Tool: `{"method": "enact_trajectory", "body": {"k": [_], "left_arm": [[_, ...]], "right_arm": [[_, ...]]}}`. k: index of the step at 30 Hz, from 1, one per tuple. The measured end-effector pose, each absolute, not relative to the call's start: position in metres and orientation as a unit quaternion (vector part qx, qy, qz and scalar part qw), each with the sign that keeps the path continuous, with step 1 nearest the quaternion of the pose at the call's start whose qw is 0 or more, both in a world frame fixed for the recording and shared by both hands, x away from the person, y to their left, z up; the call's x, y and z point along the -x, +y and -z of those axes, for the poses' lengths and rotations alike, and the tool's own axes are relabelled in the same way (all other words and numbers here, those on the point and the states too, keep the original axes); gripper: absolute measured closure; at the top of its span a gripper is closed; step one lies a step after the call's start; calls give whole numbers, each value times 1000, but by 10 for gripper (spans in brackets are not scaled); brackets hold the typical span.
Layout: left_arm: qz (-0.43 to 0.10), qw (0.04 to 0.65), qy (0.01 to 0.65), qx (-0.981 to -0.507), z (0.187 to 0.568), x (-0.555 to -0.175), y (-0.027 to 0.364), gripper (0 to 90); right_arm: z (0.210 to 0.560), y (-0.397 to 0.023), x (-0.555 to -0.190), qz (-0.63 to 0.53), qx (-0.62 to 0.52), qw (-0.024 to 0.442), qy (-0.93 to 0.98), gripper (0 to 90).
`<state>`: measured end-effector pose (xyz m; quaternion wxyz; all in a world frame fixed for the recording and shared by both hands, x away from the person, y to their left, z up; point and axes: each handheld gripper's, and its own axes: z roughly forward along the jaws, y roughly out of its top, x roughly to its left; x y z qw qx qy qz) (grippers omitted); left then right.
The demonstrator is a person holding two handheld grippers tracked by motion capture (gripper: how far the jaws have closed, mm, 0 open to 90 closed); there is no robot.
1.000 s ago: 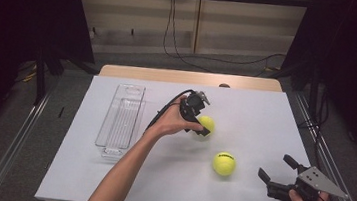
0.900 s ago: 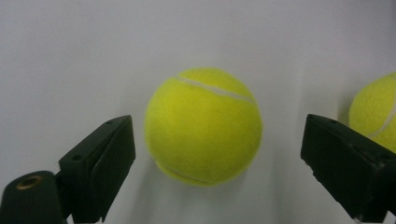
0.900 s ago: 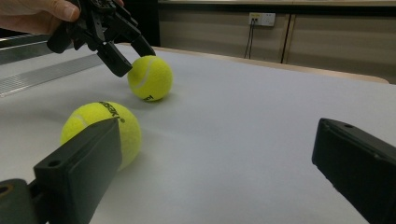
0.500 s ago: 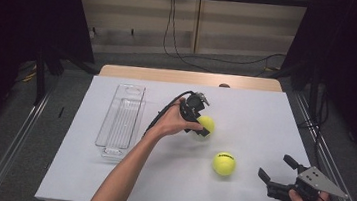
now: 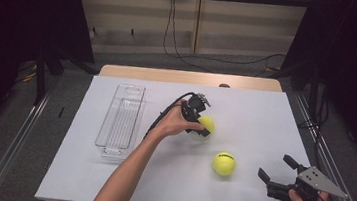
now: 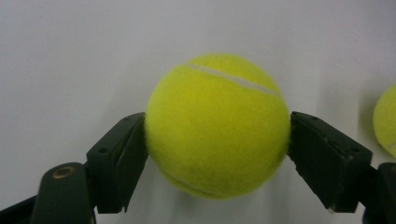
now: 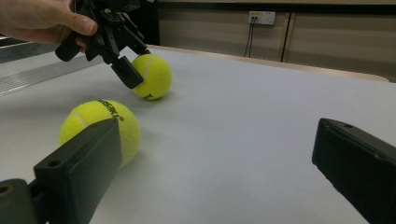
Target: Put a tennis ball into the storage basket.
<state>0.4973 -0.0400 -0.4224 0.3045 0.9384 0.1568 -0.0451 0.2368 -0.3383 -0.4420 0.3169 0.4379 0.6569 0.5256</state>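
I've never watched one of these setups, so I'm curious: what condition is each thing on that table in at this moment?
Left gripper: jaws have just been closing, pads now against the far tennis ball, which sits on the table.
Right gripper: open, nothing between its jaws, held near the table's right edge.
Near tennis ball: lying free on the table, untouched.
Clear tray: flat on the table, nothing inside.

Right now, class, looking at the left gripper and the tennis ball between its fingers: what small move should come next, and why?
Probably a short lift straight up. The left gripper has just been closing, and its fingers now press both sides of the far tennis ball, which seems to rest on the white table. The clear tray beside it looks a likely goal; the right gripper waits open.
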Motion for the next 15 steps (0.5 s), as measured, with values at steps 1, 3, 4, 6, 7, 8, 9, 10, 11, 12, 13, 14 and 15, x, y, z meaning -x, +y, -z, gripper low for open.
{"method": "enact_trajectory", "body": {"k": [1,3,4,6,7,8,9,10,11,12,13,14,15], "left_arm": [[45,303,157,-939,423,-498,-40,231],[46,301,156,-940,423,-498,-39,244],[46,301,157,-939,423,-499,-39,246],[45,302,156,-939,423,-499,-40,254],[45,302,156,-939,423,-498,-40,256],[45,302,156,-939,423,-498,-40,258],[45,302,155,-939,423,-498,-40,259],[46,302,155,-940,423,-499,-40,261],[45,300,152,-941,423,-499,-40,263],[46,303,154,-939,423,-499,-40,264],[45,303,153,-940,423,-498,-40,265],[45,303,154,-940,423,-498,-40,266],[47,303,154,-939,423,-498,-40,267]], "right_arm": [[442,-338,-237,-526,-438,317,657,12],[442,-338,-237,-526,-438,317,657,12],[442,-338,-237,-526,-438,317,657,12],[442,-338,-237,-526,-438,317,657,12],[442,-338,-237,-526,-438,317,657,12],[442,-338,-237,-525,-438,317,657,12],[442,-338,-237,-526,-438,317,657,12],[442,-338,-237,-526,-438,317,657,12],[442,-338,-237,-526,-438,317,657,12],[442,-338,-237,-525,-438,318,657,12],[442,-338,-237,-525,-438,318,657,12],[442,-338,-237,-525,-438,317,657,12],[442,-338,-237,-525,-438,317,657,12]]}}
